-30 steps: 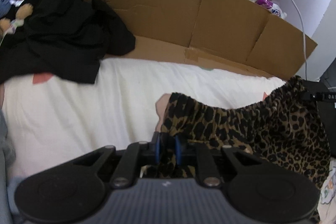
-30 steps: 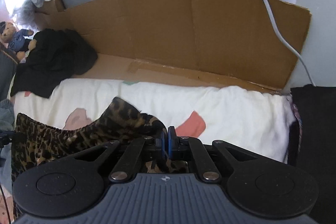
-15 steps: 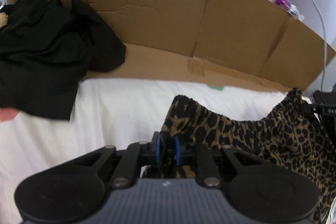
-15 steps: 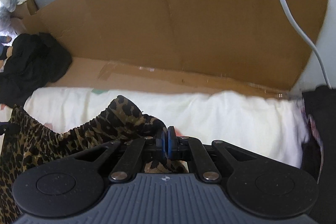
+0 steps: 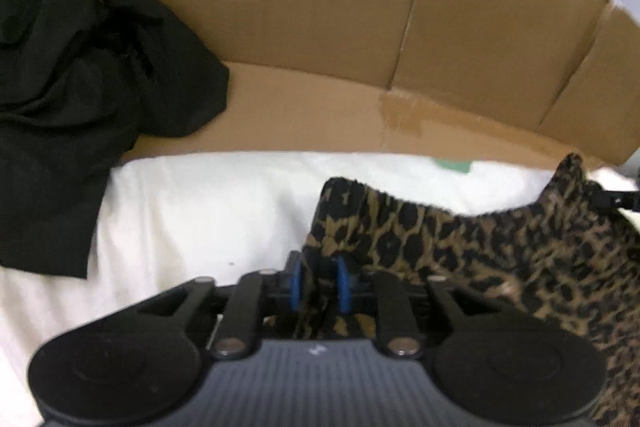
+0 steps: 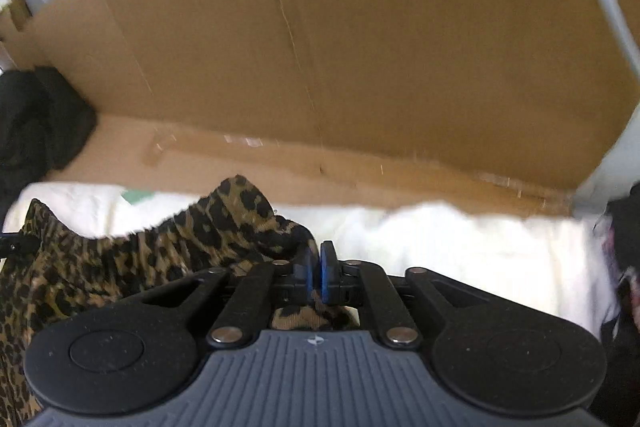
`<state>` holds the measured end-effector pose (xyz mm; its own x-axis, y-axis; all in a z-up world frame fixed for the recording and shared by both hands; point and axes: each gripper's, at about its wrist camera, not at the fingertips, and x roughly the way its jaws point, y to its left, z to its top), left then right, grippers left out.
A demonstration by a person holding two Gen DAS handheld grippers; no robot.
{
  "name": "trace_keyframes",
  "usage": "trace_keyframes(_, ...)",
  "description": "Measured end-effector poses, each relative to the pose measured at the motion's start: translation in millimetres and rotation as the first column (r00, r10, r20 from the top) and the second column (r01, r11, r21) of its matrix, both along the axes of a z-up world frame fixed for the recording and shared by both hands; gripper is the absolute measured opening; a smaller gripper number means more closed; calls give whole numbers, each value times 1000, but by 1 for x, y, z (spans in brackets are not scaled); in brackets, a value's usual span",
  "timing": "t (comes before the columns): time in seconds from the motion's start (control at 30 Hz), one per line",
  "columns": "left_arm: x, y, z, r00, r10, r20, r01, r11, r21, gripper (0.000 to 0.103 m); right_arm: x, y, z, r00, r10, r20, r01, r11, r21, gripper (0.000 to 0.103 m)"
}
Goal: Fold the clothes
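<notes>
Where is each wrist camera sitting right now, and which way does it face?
Left wrist: sits behind the left gripper, angled down over the white bedsheet toward the brown cardboard wall; black linkage and blue pads show, jaws opening with leopard-print garment between them.
Right wrist: sits behind the right gripper, same heading; jaws opening on the garment's other corner.
Shared: garment, sheet, cardboard, crumpled black garment.

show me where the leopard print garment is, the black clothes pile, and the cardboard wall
leopard print garment (image 5: 500, 247), left wrist view, on the gathered edge stretched rightward.
black clothes pile (image 5: 80, 87), left wrist view, on the crumpled middle.
cardboard wall (image 6: 360, 47), right wrist view, on the upright panel behind the white sheet.
</notes>
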<state>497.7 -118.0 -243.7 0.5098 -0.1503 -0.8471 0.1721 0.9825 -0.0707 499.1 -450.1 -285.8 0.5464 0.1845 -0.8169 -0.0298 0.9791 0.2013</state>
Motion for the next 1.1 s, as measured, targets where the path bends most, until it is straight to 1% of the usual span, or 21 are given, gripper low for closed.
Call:
trace_keyframes(0.07, -6, 2, 2, 1000, 7, -2, -7, 1000, -1, 37, -7, -1, -1, 1000, -2, -12, 2, 1000, 3, 29)
trace_keyframes(0.1, -10, 3, 3, 1000, 11, -3, -11, 1000, 2, 41, -13, -2, 2, 1000, 1, -1, -1, 1000, 2, 45)
trace_keyframes(0.13, -13, 5, 5, 1000, 16, -2, -16, 1000, 11, 51, -20, -6, 6, 1000, -3, 13, 3, 1000, 3, 54)
trace_keyframes(0.17, -17, 7, 7, 1000, 20, -1, -20, 1000, 20, 55, -27, -10, 10, 1000, -14, 23, 14, 1000, 7, 55)
trace_keyframes(0.23, -27, 12, 11, 1000, 31, 5, -31, 999, 23, 55, -40, -19, 17, 999, -34, 39, 33, 999, 16, 55)
trace_keyframes(0.3, -39, 20, 16, 999, 53, 8, -53, 999, 7, 56, -53, -29, 22, 998, -49, 38, 48, 998, 27, 55)
trace_keyframes(0.4, -63, 30, 23, 997, 76, 11, -76, 997, -18, 57, -78, -37, 31, 999, -39, 28, 39, 999, 12, 55)
trace_keyframes(0.47, -82, 34, 28, 997, 77, 14, -76, 997, -25, 60, -100, -41, 36, 1000, -24, 19, 24, 1000, -4, 55)
trace_keyframes(0.63, -130, 44, 34, 997, 71, -4, -71, 996, -45, 60, -155, -51, 48, 999, -52, -8, 52, 999, 9, 55)
trace_keyframes(0.73, -168, 49, 38, 998, 59, -16, -60, 998, -36, 60, -190, -49, 52, 998, -64, -20, 64, 998, 22, 55)
trace_keyframes(0.9, -226, 63, 42, 998, 56, -35, -58, 997, -44, 61, -250, -41, 51, 994, -87, -58, 88, 996, 7, 55)
trace_keyframes(1.0, -252, 69, 40, 997, 53, -53, -55, 998, -43, 62, -278, -41, 53, 989, -111, -94, 114, 993, 20, 55)
trace_keyframes(1.1, -272, 74, 37, 995, 75, -73, -78, 996, -34, 62, -302, -41, 61, 987, -128, -98, 130, 991, 16, 56)
